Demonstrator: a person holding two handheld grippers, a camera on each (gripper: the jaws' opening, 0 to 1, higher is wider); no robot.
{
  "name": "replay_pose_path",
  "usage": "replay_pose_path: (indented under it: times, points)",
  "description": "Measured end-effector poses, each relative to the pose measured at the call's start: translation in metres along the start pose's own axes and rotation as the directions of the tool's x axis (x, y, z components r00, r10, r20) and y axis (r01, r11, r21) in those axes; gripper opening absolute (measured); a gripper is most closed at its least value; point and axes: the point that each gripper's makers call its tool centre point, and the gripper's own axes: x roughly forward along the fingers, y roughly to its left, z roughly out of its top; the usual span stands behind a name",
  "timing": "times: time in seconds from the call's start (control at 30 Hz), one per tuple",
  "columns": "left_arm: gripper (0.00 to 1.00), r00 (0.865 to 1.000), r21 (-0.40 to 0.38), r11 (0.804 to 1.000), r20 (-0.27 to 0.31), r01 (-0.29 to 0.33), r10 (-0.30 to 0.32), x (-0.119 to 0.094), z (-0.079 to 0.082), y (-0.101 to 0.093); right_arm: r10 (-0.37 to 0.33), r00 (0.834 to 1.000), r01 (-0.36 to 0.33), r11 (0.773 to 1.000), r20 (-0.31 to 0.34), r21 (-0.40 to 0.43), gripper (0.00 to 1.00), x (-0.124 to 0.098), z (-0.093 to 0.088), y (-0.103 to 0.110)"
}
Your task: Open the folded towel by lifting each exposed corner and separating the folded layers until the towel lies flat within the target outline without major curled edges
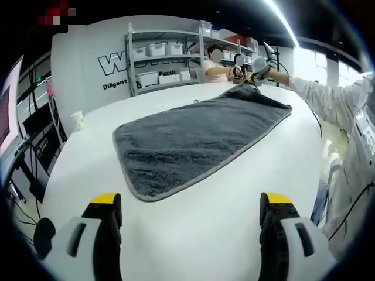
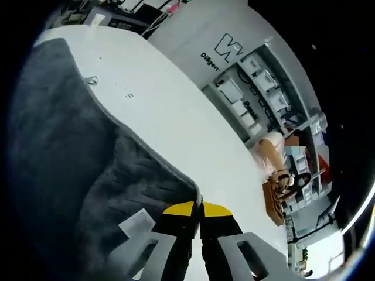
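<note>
Wall lettering [image 1: 111, 61]: a large outlined "W", the rest hidden behind the shelving; below it, smaller dark print starting "Diligen", cut off the same way.
Same wall lettering, right gripper view [image 2: 225, 47]: "W" above "Diligen"; further along, "Passi".
Towel tag [image 2: 136, 224]: white, print too small to read.

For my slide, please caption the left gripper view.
Open left gripper faces gray towel on white table; right gripper pinches its far corner.

From the near table edge, the grey towel [image 1: 199, 137] is viewed lengthwise in the left gripper view; its far corner [image 2: 187, 187] is seen close, rolled, in the right gripper view.
</note>
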Motion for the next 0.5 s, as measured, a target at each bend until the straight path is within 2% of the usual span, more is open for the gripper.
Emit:
replay_pose_path:
  times: [0.13, 0.2, 0.3, 0.5]
  points:
    - [0.96, 1.000, -0.005, 1.000, 0.000, -0.004, 0.004, 0.000, 0.000, 0.001, 0.005, 1.000, -0.005, 1.000, -0.031, 0.006, 0.00, 0.017, -0.009, -0.001]
    - [0.96, 1.000, -0.007, 1.000, 0.001, -0.005, 0.005, 0.000, 0.000, 0.001, 0.036, 0.999, -0.034, 0.997, -0.020, 0.073, 0.00, 0.025, -0.010, 0.004]
    - [0.96, 1.000, -0.010, 1.000, -0.001, -0.006, 0.006, 0.000, -0.001, 0.002, 0.005, 0.999, -0.003, 0.999, -0.043, 0.053, 0.00, 0.033, -0.016, -0.002]
    - [0.95, 1.000, -0.013, 1.000, -0.005, -0.010, 0.010, 0.001, -0.001, 0.002, 0.015, 0.997, -0.014, 1.000, -0.072, 0.012, 0.00, 0.052, -0.023, 0.003]
